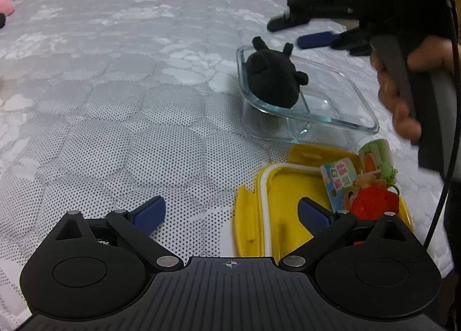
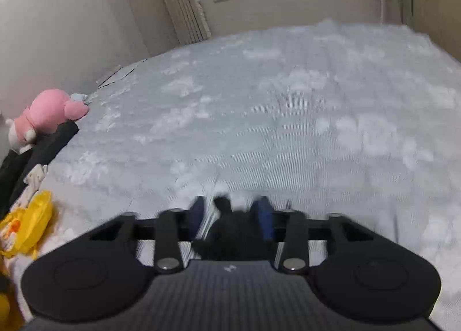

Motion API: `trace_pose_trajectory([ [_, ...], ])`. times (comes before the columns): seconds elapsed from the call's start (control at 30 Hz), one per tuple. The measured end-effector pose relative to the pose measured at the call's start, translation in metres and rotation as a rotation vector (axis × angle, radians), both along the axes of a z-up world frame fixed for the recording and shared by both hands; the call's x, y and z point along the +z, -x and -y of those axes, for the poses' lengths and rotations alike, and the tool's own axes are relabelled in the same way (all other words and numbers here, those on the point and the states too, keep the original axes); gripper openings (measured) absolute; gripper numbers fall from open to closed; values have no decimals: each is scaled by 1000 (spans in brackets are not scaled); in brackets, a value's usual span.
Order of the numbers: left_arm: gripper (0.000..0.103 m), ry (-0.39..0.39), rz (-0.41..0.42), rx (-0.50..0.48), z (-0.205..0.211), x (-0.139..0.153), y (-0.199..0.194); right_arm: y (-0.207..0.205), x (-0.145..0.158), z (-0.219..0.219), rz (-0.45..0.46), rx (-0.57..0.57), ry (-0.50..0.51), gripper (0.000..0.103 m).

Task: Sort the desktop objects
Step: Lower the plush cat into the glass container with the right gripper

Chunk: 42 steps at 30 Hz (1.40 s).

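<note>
Resting black plush in glass dish, right tool apart

Our left gripper points downward with its jaws spread wide, nothing between them. At two o'clock from it, our right hand grasps the right gripper, jaws parted and clear of anything, angled downward.

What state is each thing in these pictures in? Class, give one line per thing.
Glass container: uncovered, tilted, holding the toy.
Black plush toy: lying in the container, free of both grippers.
Yellow lid: off the container, flat on the bed, small toys on it.
Left hand-held gripper: open, empty.
Right hand-held gripper: open, empty, above the container.
Pink plush toy: lying at the bed's edge.
</note>
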State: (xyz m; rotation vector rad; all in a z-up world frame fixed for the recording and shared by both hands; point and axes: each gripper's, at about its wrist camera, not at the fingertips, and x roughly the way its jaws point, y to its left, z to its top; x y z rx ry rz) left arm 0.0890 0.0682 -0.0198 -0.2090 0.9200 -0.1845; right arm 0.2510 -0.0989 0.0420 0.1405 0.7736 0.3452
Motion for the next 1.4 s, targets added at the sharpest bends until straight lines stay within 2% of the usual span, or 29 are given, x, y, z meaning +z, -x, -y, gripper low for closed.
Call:
trace_pose_trajectory([
  [0.07, 101, 3, 1, 1, 0, 1, 1, -11, -3, -6, -16, 3, 45, 54],
  [0.1, 101, 3, 2, 1, 1, 1, 1, -16, -7, -7, -39, 3, 52, 50],
  [0.13, 101, -2, 5, -2, 1, 1, 2, -20, -13, -7, -70, 5, 50, 24],
  [0.17, 101, -11, 8, -5, 2, 2, 3, -22, -19, -6, -103, 6, 30, 14],
  [0.23, 101, -28, 14, -11, 4, 2, 4, -19, -22, 0, -95, -14, -5, 5],
  [0.4, 101, -26, 13, -15, 7, 4, 2, -9, 0, 13, 16, -50, -51, 4],
  [0.53, 101, -36, 20, -17, 11, 7, 3, 0, 22, 11, 180, -21, -56, 4],
  [0.6, 101, -45, 23, -19, 13, 7, 4, 11, 21, 10, 276, 22, -42, 4],
  [0.63, 101, -51, 24, -19, 14, 7, 4, 15, 17, 9, 292, 43, -36, 4],
  [0.77, 101, -61, 17, -15, 15, 6, 4, 27, -2, 13, 234, 90, -66, 4],
  [0.83, 101, -63, 17, -17, 15, 6, 5, 40, -2, 16, 200, 107, -84, 4],
  [1.0, 101, -55, 16, -19, 15, 5, 4, 74, 3, 29, 65, 104, -50, 5],
  [1.07, 101, -51, 14, -22, 16, 5, 4, 86, 1, 33, 48, 96, -18, 6],
  [1.27, 101, -53, 15, -36, 21, 5, 5, 79, -4, 37, 37, 27, 65, 24],
  [1.33, 101, -53, 18, -37, 21, 6, 6, 70, -6, 36, 37, 20, 88, 42],
  [1.4, 101, -50, 17, -33, 20, 6, 6, 58, -9, 34, 22, 22, 66, 37],
])
